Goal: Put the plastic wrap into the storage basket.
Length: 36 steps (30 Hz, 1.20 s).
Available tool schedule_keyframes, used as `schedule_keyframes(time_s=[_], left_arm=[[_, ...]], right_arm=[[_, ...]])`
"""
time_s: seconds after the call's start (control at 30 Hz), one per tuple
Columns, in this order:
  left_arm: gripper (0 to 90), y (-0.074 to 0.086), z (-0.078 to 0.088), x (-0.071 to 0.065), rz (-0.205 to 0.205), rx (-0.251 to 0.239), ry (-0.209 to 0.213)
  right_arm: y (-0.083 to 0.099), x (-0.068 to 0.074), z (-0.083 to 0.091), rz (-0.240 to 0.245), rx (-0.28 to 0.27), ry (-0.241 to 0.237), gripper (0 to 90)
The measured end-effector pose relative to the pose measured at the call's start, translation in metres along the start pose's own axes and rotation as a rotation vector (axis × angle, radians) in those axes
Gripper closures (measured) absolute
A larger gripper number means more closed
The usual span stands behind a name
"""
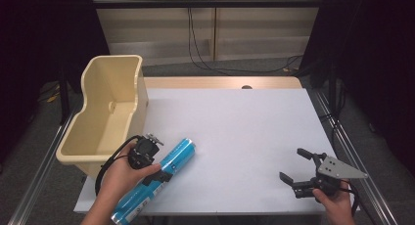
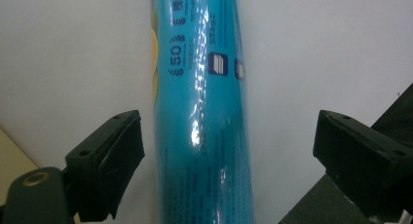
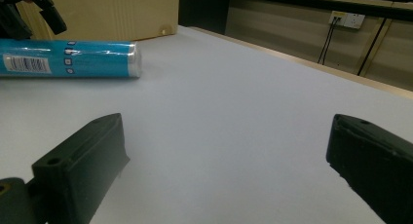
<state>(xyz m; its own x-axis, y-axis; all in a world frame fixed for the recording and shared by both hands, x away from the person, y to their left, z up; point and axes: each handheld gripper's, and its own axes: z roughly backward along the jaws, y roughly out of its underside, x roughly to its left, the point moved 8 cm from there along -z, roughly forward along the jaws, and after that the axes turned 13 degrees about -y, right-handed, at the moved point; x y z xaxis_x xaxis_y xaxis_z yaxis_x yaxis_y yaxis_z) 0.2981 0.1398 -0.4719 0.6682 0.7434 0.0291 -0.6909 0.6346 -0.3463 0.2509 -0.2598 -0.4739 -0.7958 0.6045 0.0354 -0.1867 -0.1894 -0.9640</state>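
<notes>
Left tongs (image 1: 157, 162) sit over a blue tube (image 1: 161, 173) near the bench's front left corner, jaws spread to either side of it with gaps (nothing clamped). Right tongs (image 1: 295, 165) hover by the front right corner, jaws wide apart over bare white sheet (image 1: 235, 132). Beside the left edge stands a cream bin (image 1: 105, 110).

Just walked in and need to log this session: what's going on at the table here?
A person holds a gripper in each hand at a white-topped table. The left gripper sits over a long blue tube lying on the table, jaws open on either side of it and not closed on it. The right gripper rests open near the table's right front corner, holding nothing. A cream plastic bin stands at the left edge, with nothing visible inside.
</notes>
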Motion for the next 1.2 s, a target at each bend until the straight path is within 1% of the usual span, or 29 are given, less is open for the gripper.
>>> schedule_keyframes(time_s=[0.07, 0.1, 0.2, 0.23, 0.43, 0.5, 0.53, 0.57, 0.67, 0.7, 0.8, 0.9, 0.97, 1.0, 1.07, 1.1, 1.2], left_arm=[[6.1, 0.002, -0.002, -0.001, -0.019, 0.023, 0.012], [3.1, 0.003, -0.002, -0.002, -0.030, 0.027, 0.014], [0.1, 0.005, -0.004, -0.005, -0.025, 0.049, 0.036], [0.0, 0.005, -0.005, -0.005, -0.021, 0.064, 0.040], [0.0, 0.006, -0.010, -0.004, -0.034, 0.060, 0.020], [0.8, 0.007, -0.011, -0.003, -0.036, 0.059, 0.015], [2.0, 0.008, -0.013, -0.003, -0.046, 0.061, 0.004], [2.3, 0.008, -0.014, -0.003, -0.031, 0.056, 0.006], [4.3, 0.009, -0.015, -0.002, -0.029, 0.056, 0.003], [5.6, 0.010, -0.015, -0.001, -0.027, 0.049, -0.003], [6.8, 0.011, -0.017, 0.000, -0.034, 0.042, -0.011], [7.4, 0.013, -0.021, -0.001, -0.026, 0.040, -0.022], [7.9, 0.015, -0.023, 0.000, -0.032, 0.045, -0.025], [10.3, 0.016, -0.024, -0.001, -0.025, 0.043, -0.030], [11.9, 0.017, -0.027, 0.000, -0.033, 0.048, -0.032], [12.8, 0.018, -0.028, 0.001, -0.045, 0.054, -0.031], [15.5, 0.019, -0.029, 0.001, -0.047, 0.055, -0.030]], right_arm=[[0.000, 0.000, 0.000, 0.001, 0.004, -0.001, 0.6], [0.000, 0.000, 0.000, 0.001, 0.005, 0.000, 0.6], [0.000, 0.000, 0.000, 0.005, 0.004, -0.004, 0.6], [0.000, 0.000, 0.000, 0.006, 0.004, -0.004, 0.6], [0.000, 0.001, 0.000, 0.009, 0.007, -0.006, 0.6], [0.000, 0.001, 0.000, 0.009, 0.006, -0.006, 0.6], [0.000, 0.001, 0.000, 0.010, 0.007, -0.008, 0.6], [0.000, 0.001, 0.000, 0.009, 0.008, -0.008, 0.6], [0.000, 0.001, -0.001, 0.009, 0.008, -0.008, 0.6], [0.000, 0.001, -0.001, 0.009, 0.006, -0.008, 0.6], [-0.001, 0.001, -0.001, 0.012, 0.006, -0.008, 0.6], [0.000, 0.001, 0.000, 0.011, 0.009, -0.009, 0.6], [0.000, 0.001, 0.000, 0.011, 0.009, -0.009, 0.6], [0.000, 0.001, -0.001, 0.011, 0.007, -0.008, 0.6], [0.000, 0.001, -0.001, 0.012, 0.008, -0.008, 0.6], [0.000, 0.001, -0.001, 0.014, 0.010, -0.008, 0.7], [0.000, 0.001, -0.001, 0.014, 0.010, -0.009, 0.7]])
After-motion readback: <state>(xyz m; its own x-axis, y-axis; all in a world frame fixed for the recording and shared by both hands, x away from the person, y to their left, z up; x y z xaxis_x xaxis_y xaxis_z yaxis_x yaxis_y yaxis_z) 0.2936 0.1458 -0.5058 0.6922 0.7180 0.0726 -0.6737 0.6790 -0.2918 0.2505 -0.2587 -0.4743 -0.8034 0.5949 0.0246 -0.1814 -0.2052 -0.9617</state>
